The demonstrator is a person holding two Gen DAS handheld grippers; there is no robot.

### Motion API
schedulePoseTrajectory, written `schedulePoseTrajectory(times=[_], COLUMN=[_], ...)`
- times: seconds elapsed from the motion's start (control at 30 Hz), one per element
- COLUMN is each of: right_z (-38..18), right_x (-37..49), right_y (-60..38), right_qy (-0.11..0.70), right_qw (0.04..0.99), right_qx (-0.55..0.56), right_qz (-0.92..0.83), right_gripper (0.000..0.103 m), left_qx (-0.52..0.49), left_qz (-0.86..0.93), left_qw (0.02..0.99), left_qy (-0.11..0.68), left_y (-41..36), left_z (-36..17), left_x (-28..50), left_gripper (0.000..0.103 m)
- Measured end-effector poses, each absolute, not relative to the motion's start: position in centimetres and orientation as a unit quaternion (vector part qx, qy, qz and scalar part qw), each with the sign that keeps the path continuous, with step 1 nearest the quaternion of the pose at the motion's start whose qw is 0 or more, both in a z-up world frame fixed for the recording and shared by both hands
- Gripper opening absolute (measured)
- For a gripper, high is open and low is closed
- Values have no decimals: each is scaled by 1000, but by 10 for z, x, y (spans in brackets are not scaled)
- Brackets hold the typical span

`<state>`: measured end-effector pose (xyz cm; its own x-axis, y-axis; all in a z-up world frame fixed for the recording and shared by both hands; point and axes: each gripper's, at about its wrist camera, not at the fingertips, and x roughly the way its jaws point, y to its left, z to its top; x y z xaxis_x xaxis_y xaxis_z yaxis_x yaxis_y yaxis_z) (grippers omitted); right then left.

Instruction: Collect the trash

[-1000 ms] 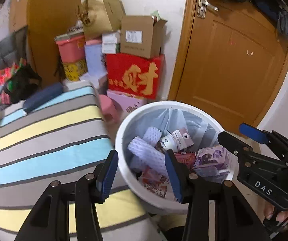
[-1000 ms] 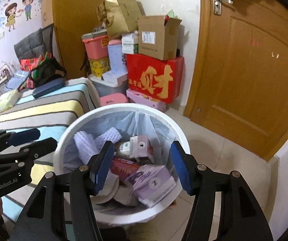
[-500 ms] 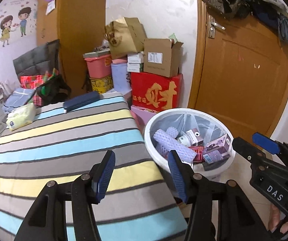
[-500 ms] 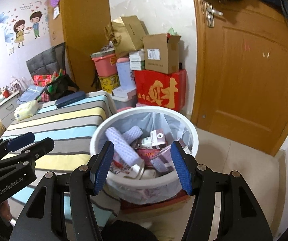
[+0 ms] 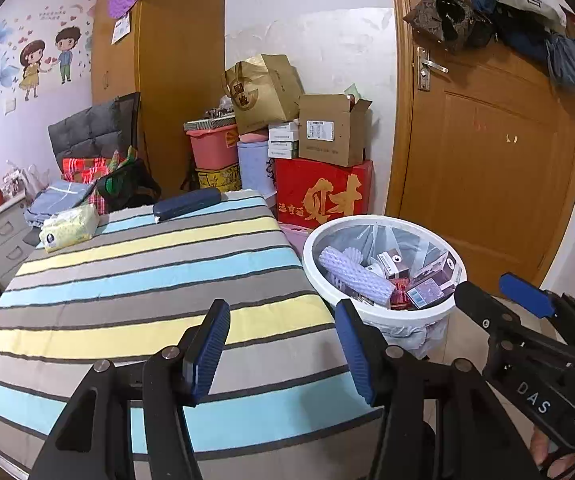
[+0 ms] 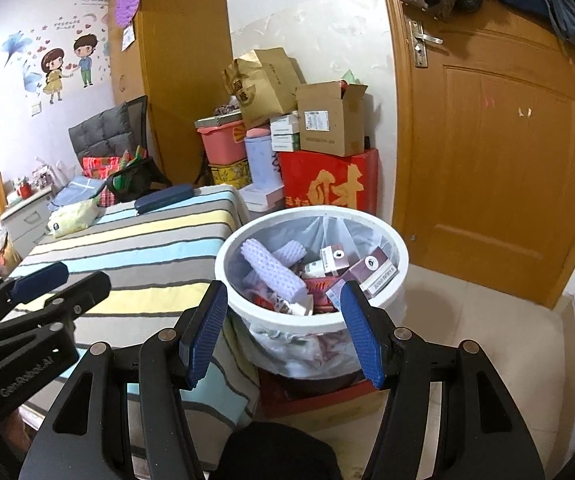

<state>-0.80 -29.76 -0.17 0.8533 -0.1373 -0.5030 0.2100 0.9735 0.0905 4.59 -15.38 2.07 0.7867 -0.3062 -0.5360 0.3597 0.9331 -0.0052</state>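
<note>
A white bin (image 5: 383, 313) with a clear liner stands beside the striped table, full of trash: lilac foam rolls (image 5: 357, 274) and small cartons (image 5: 433, 282). My left gripper (image 5: 281, 320) is open and empty over the table's near edge, left of the bin. In the right wrist view the bin (image 6: 307, 325) sits just beyond my right gripper (image 6: 283, 300), also open with nothing between its pads. Each gripper shows in the other's view: the right gripper (image 5: 491, 292) beside the bin, the left gripper (image 6: 81, 280) above the cloth.
The striped tablecloth (image 5: 127, 280) carries a tissue pack (image 5: 69, 228) and a dark blue case (image 5: 187, 202) at its far end. Stacked boxes (image 5: 323, 196) fill the corner behind the bin. A wooden door (image 5: 487, 160) is on the right. The bin rests on a low red box (image 6: 319, 396).
Both grippers have drawn back from above the bin, which now looks smaller and farther. The left view has swung left over the table. The left jaws stand slightly wider.
</note>
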Motion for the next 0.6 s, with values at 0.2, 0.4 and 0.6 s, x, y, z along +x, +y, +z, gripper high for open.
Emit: schedulePoseTrajectory(times=[0.2,0.4,0.6], right_z=[-3,-4,-4], right_x=[-12,-14,-16], right_y=[-292,-292,-291], right_qy=[252,250,248], right_qw=[961,962,962], right_qx=[72,75,75], right_qz=[-87,-86,-86], right_gripper=[60,60,60], left_qx=[52,52,54], left_qz=[-169,-172,-174], left_qw=[946,945,945], left_qy=[272,273,272], left_y=[-150,-151,-152], left_z=[19,18,19], left_x=[42,40,39], left_gripper=[55,55,55])
